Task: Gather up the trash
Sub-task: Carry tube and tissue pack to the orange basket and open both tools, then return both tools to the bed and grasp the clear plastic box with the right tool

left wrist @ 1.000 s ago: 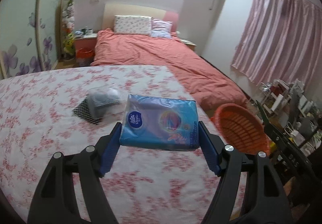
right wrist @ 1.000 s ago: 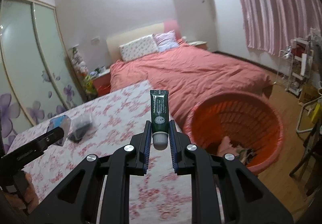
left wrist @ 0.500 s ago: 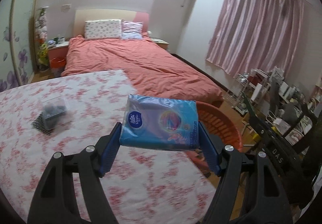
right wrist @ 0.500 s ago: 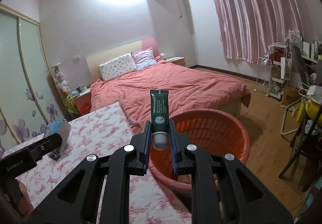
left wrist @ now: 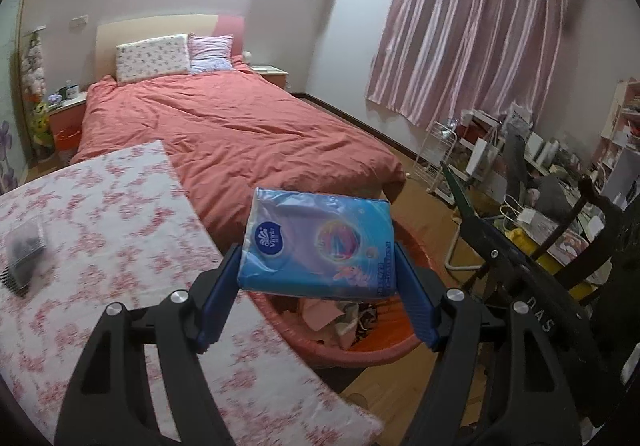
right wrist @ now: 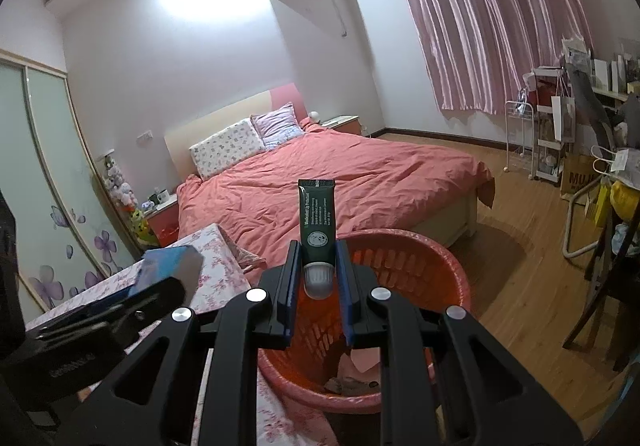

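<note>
Right now my left gripper (left wrist: 318,286) clamps a blue pack of tissues (left wrist: 320,242) by its two short sides, the pack lying flat between the blue pads, tilted a little down to the left. My right gripper (right wrist: 318,278) pinches a dark green tube (right wrist: 316,217) just above its white cap, the tube standing upright with its crimped end on top. Below and ahead of both sits the orange laundry basket (right wrist: 424,266) on the wooden floor (right wrist: 520,286), its rim hard against the edge of the table with the pink floral cloth (left wrist: 120,213); paper scraps and other litter already lie at its bottom. In the left view the tissue pack hangs over the near part of the basket, past the table's edge. In the right view the tube hangs in front of the basket's near rim, and the left gripper with its pack shows just to the left, close beside mine but apart. On the table, well off to the left, a clear bag holding something dark (left wrist: 26,250) lies near the cloth's far side. Beyond the basket the bed with the salmon cover (right wrist: 340,181) runs close, leaving a narrow strip of floor; to the right a dark chair (left wrist: 592,246) and cluttered shelves (right wrist: 560,133) crowd that side.
</note>
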